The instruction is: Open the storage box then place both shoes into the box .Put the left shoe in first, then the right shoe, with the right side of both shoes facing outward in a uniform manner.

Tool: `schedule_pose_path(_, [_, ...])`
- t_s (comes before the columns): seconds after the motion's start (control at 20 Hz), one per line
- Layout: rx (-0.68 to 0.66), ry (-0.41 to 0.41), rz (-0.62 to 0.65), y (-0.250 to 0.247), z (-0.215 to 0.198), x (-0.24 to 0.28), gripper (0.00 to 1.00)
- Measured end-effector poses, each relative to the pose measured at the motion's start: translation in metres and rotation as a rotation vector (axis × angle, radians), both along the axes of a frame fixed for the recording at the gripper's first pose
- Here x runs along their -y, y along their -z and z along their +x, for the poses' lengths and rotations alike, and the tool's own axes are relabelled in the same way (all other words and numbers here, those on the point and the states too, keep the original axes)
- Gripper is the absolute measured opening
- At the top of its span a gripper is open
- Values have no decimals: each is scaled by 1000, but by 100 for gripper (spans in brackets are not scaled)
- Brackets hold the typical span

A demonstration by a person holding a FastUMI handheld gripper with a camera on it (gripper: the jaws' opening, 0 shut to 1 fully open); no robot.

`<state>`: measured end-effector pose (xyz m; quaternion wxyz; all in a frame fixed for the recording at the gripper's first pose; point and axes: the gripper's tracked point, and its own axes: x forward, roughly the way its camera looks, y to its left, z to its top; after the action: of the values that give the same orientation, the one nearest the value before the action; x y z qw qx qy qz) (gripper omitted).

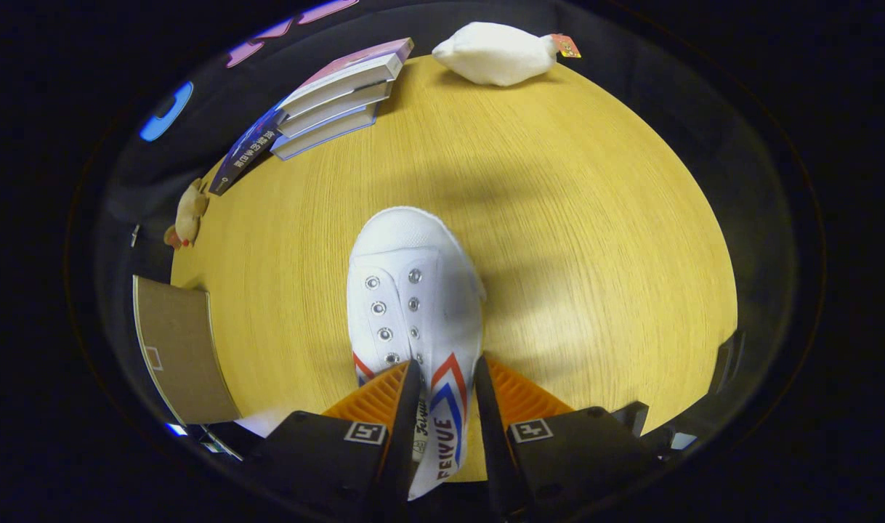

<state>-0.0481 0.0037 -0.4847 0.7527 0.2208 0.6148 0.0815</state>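
A white shoe point(413, 305) is gripped near its heel end by the claw point(444, 378), both fingers pressed against its sides, toe pointing away over the desk point(573, 218). A brown box flap point(184, 356) is seen to the left, books point(333, 98) beyond.

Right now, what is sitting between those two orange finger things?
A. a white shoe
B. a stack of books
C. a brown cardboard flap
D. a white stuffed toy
A: the white shoe runs back between the gripper fingers, its heel end held between them and its toe pointing ahead over the wooden table.
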Motion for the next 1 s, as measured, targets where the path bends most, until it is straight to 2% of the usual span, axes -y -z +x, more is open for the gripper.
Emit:
schedule_pose_path(0.05, [-1,29,9,1,1,0,32])
schedule_pose_path(0.1, [0,50,18,-2,1,1,25])
schedule_pose_path(0.15, [-6,60,31,-5,0,-2,12])
schedule_pose_path(0.35, [14,88,59,-35,-12,-8,12])
schedule_pose_path(0.6, [81,124,151,-116,6,-43,12])
schedule_pose_path(1.0, [203,28,311,-266,25,-160,12])
